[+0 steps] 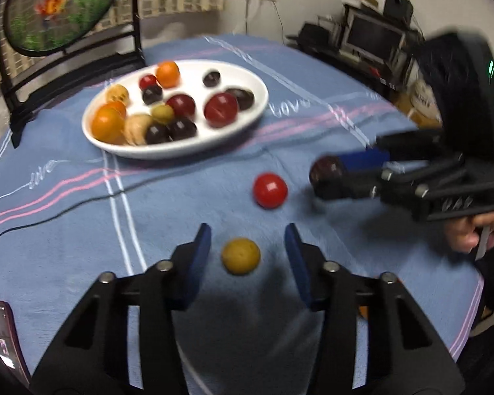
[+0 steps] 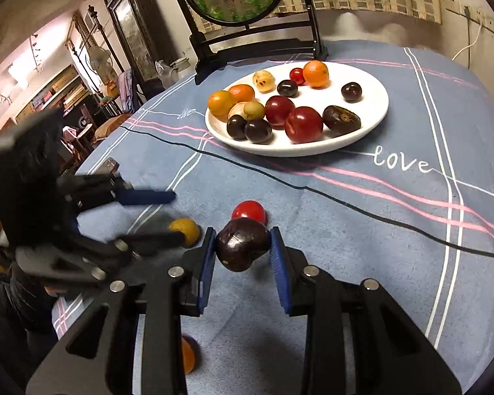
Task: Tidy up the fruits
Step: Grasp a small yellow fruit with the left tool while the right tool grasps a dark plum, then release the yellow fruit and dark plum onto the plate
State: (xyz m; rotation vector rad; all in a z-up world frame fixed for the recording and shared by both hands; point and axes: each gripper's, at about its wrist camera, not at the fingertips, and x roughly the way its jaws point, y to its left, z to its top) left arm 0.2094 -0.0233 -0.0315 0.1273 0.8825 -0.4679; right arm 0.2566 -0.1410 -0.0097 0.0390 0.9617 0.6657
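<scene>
Right gripper (image 2: 242,247) fingers pinch dark fruit (image 2: 242,243), likely plate-bound (image 2: 375,121), 12 o'clock. Left gripper (image 1: 247,247) fingers spread around untouched yellow fruit (image 1: 240,255); red fruit (image 1: 269,190) waits.

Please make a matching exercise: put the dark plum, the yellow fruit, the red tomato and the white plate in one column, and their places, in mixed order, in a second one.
1. dark plum
2. yellow fruit
3. red tomato
4. white plate

a. holds many fruits
b. between the open fingers of the left gripper, untouched
c. clamped in the right gripper
d. free on the cloth, beyond the yellow fruit

Pairs: 1-c, 2-b, 3-d, 4-a
</scene>
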